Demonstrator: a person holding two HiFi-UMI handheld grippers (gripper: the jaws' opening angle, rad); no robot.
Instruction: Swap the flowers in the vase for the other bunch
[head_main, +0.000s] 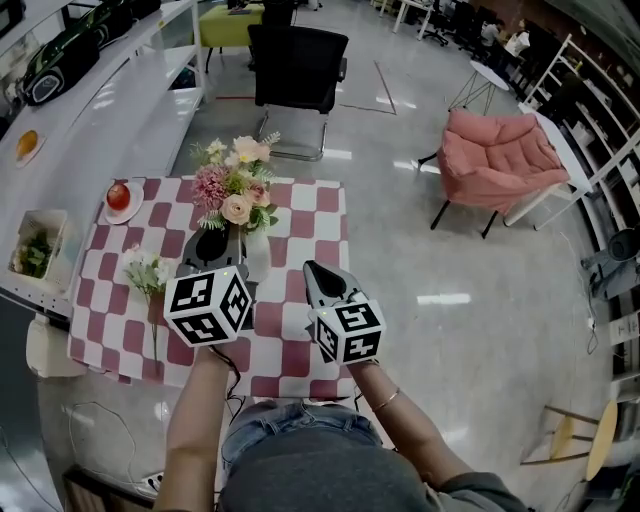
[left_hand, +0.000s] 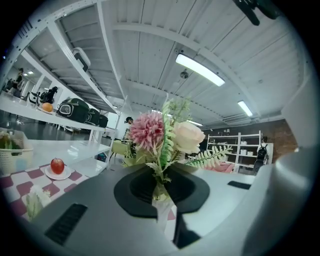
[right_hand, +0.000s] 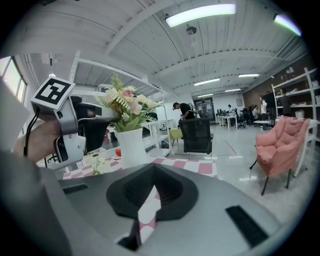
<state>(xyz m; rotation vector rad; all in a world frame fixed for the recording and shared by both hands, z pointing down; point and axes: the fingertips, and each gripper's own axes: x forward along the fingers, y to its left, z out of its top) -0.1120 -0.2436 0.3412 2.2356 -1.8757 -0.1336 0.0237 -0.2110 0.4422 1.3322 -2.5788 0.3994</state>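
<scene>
A bunch of pink and cream flowers (head_main: 236, 186) stands in a white vase (right_hand: 132, 148) on the red-and-white checked table (head_main: 296, 352). My left gripper (head_main: 213, 242) reaches in level at the base of the bunch. In the left gripper view its jaws are closed on the stems (left_hand: 161, 191) just above the vase mouth. A second bunch, white flowers (head_main: 146, 272) on long stems, lies flat on the cloth to the left. My right gripper (head_main: 313, 270) hovers shut and empty over the table, to the right of the vase.
An apple on a small plate (head_main: 119, 197) sits at the table's far left corner. A white counter (head_main: 90, 120) with a basket of greens (head_main: 34, 252) runs along the left. A black chair (head_main: 297, 68) stands behind the table, and a pink armchair (head_main: 498, 156) to the right.
</scene>
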